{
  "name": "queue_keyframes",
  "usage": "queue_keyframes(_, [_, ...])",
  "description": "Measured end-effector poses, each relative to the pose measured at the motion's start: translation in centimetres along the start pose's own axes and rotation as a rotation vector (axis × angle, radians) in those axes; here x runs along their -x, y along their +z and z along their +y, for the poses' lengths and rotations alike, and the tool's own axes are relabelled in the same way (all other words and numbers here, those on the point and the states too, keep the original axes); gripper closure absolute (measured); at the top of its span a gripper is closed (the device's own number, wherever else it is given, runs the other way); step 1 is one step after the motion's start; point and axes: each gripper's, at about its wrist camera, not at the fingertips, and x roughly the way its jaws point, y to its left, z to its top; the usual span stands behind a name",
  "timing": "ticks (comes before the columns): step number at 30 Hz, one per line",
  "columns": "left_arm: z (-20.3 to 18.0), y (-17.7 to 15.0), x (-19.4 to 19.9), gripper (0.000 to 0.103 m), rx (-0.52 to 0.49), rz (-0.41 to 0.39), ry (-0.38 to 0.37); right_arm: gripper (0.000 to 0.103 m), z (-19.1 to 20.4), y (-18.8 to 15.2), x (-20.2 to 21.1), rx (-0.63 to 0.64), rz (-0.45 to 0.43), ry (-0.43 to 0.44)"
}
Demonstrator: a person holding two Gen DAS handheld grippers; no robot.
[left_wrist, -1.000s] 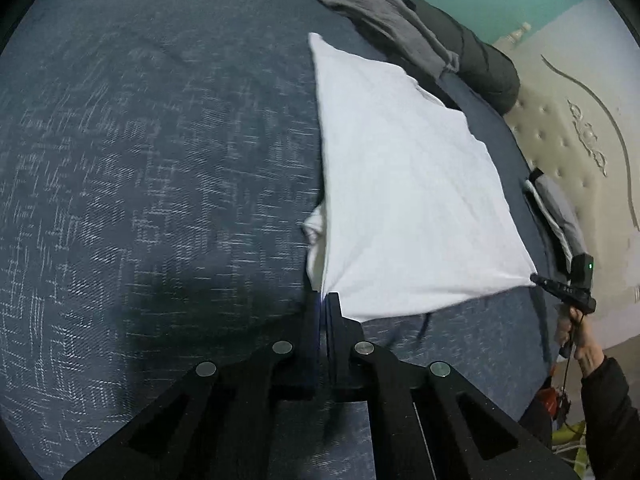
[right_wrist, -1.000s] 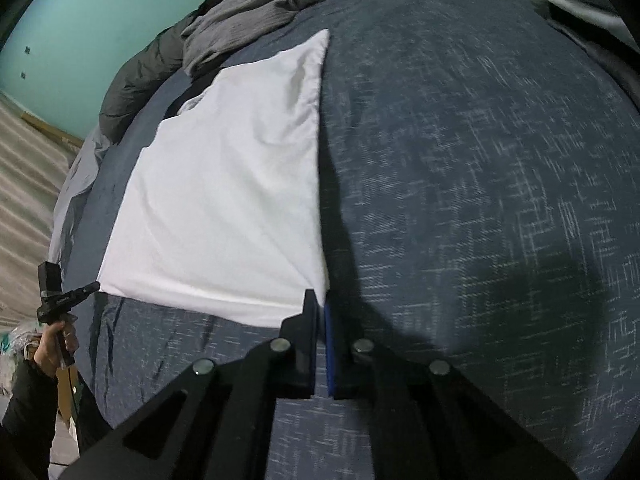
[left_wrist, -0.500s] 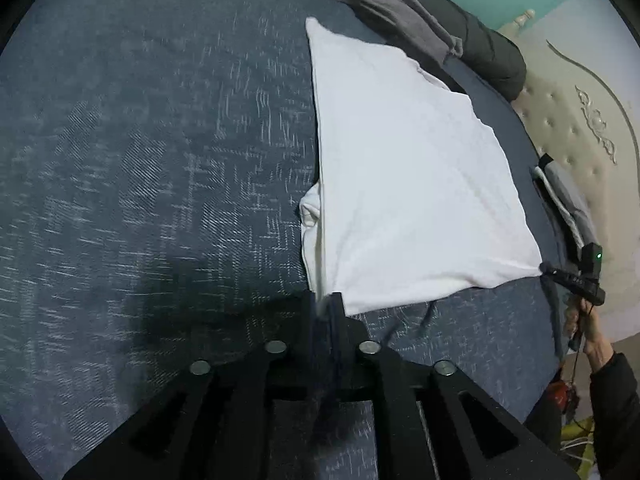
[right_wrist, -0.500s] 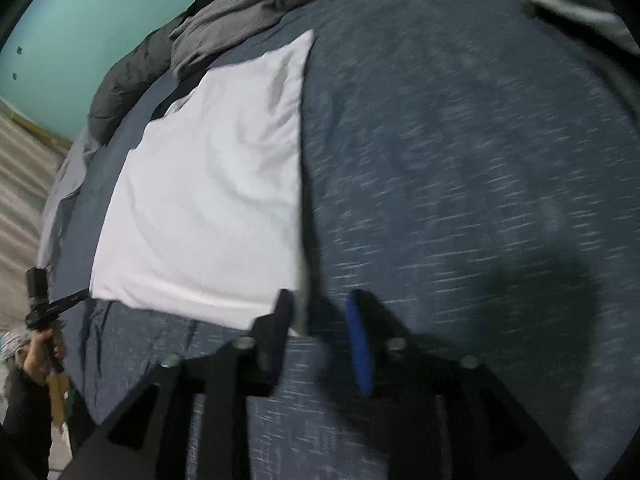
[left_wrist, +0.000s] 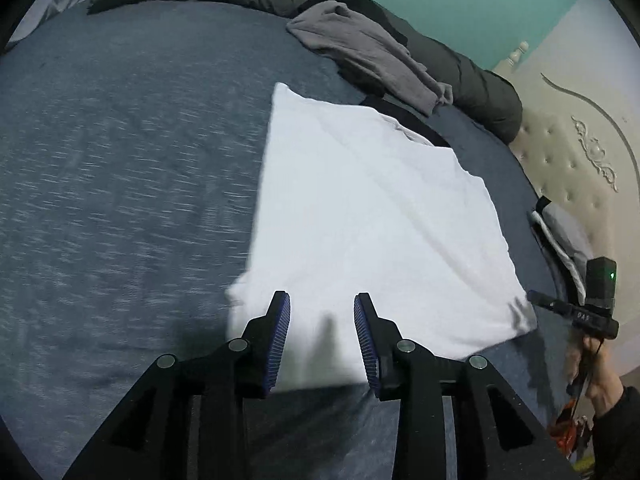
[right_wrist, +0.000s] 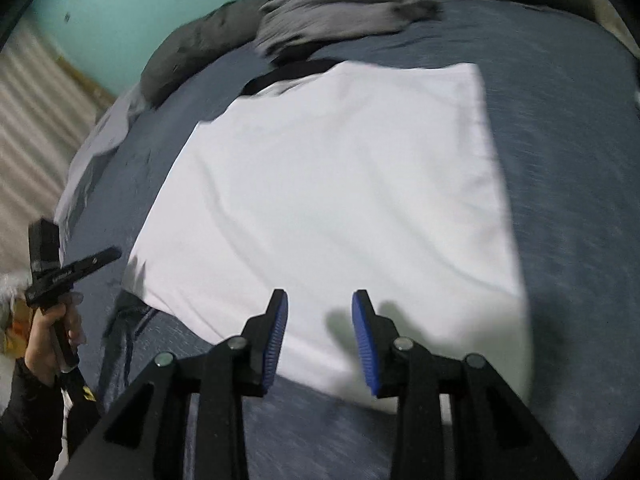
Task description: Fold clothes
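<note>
- Left tool (left_wrist: 322, 300) has its jaws apart, having just been opening, nothing between the blue pads, poised over the near edge of the white garment (left_wrist: 372, 216).
- Right tool (right_wrist: 320, 298) also stands apart and empty above the same hem.
- The garment lies flat on the bed (left_wrist: 120, 160): a smooth, folded white rectangle with faint creases.
- A crumpled grey garment (left_wrist: 368, 56) sits beyond it.

Open blue bedspread (left_wrist: 120, 200) left of the white garment (left_wrist: 360, 220); grey clothes (left_wrist: 368, 52) heaped beyond it.
</note>
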Motion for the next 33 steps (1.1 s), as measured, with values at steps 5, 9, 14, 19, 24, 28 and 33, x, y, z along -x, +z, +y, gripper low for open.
queue_keyframes(5, [-0.3,-0.7,-2.1,0.062,-0.007,-0.010,0.012,0.070,2.0,2.6,-2.8,0.054,0.012,-0.026])
queue_keyframes(9, [0.4,-0.9,-2.8,0.061,0.009,-0.017,0.019,0.054,2.4,6.8,-3.9,0.093,-0.031,-0.089])
queue_keyframes(14, [0.7,-0.7,-3.0,0.056,0.003,-0.035,0.018,0.050,2.3,12.8,-4.9,0.063,-0.092,-0.125])
queue_keyframes(19, [-0.1,-0.6,-3.2,0.054,-0.029,-0.038,0.030,0.050,2.3,17.9,-7.2,0.051,-0.112,-0.147])
queue_keyframes(24, [0.0,-0.6,-3.6,0.053,-0.034,-0.032,0.026,0.050,3.6,21.1,-11.2,0.108,-0.077,-0.187])
queue_keyframes(28, [0.2,-0.5,-3.9,0.053,-0.022,-0.027,0.022,0.050,3.8,21.8,-14.2,0.097,-0.033,-0.205])
queue_keyframes(33, [0.0,-0.6,-3.8,0.053,-0.033,-0.027,0.023,0.075,3.6,21.5,-16.5,0.113,0.003,-0.255])
